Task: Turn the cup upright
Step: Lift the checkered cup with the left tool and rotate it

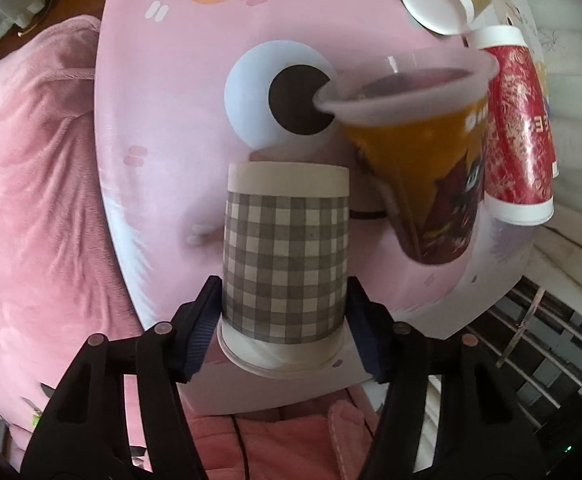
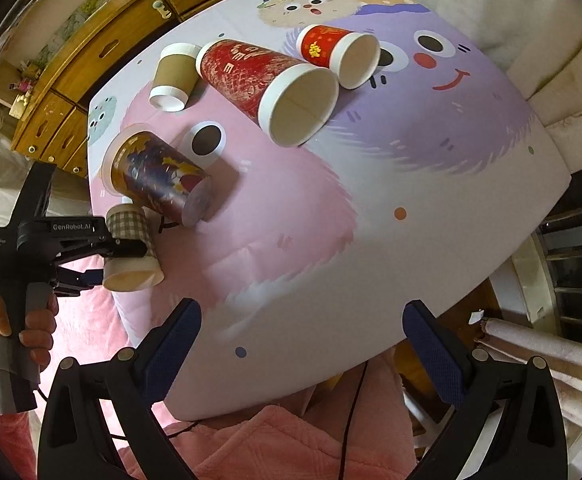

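My left gripper [image 1: 285, 328] is shut on a grey-and-white checked paper cup [image 1: 287, 256]; its pads [image 1: 207, 320] press both sides near the rim. In the right wrist view the checked cup [image 2: 131, 240] hangs tilted, mouth down and toward me, over the table's left edge in that gripper [image 2: 125, 264]. My right gripper [image 2: 301, 344] is open and empty above the table's near edge. Other cups lie on their sides on the table.
On the cartoon-print table [image 2: 371, 200] lie a clear plastic cup with dark print [image 2: 159, 176], a large red cup [image 2: 267, 84], a small red cup [image 2: 339, 54] and a brown cup [image 2: 173, 76]. Wooden drawers [image 2: 103, 52] stand behind. Pink fabric [image 1: 31, 180] lies alongside.
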The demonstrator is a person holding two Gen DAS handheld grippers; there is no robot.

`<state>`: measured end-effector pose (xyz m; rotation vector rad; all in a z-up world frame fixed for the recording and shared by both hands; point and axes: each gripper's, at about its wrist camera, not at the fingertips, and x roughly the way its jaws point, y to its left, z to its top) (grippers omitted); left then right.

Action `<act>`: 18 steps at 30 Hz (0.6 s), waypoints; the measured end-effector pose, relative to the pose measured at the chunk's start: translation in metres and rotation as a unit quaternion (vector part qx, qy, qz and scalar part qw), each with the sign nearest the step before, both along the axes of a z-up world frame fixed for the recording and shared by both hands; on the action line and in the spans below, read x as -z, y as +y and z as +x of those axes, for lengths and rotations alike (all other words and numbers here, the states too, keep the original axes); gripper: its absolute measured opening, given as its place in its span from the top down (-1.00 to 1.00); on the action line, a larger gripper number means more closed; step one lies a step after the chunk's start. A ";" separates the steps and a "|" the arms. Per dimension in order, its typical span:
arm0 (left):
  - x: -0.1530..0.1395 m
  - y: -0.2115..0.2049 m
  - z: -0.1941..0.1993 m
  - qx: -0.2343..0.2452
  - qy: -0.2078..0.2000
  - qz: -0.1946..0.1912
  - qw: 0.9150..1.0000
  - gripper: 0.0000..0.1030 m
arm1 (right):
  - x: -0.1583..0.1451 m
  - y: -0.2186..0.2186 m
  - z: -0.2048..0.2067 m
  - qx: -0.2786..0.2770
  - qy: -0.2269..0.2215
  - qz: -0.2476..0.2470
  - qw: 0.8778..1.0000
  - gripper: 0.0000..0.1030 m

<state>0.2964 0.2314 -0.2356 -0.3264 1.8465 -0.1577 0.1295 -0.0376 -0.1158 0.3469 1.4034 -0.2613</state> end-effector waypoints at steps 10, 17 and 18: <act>-0.043 -0.052 -0.042 0.143 -0.029 0.040 0.988 -0.09 | -0.007 -0.029 -0.025 0.026 -0.022 0.030 0.999 -0.99; -0.079 -0.147 -0.082 0.355 -0.062 0.059 0.931 -0.09 | -0.013 -0.077 -0.043 0.004 -0.032 0.036 0.999 -0.99; -0.086 -0.167 -0.089 0.397 -0.075 0.060 0.913 -0.09 | -0.015 -0.084 -0.044 -0.002 -0.034 0.034 0.999 -0.99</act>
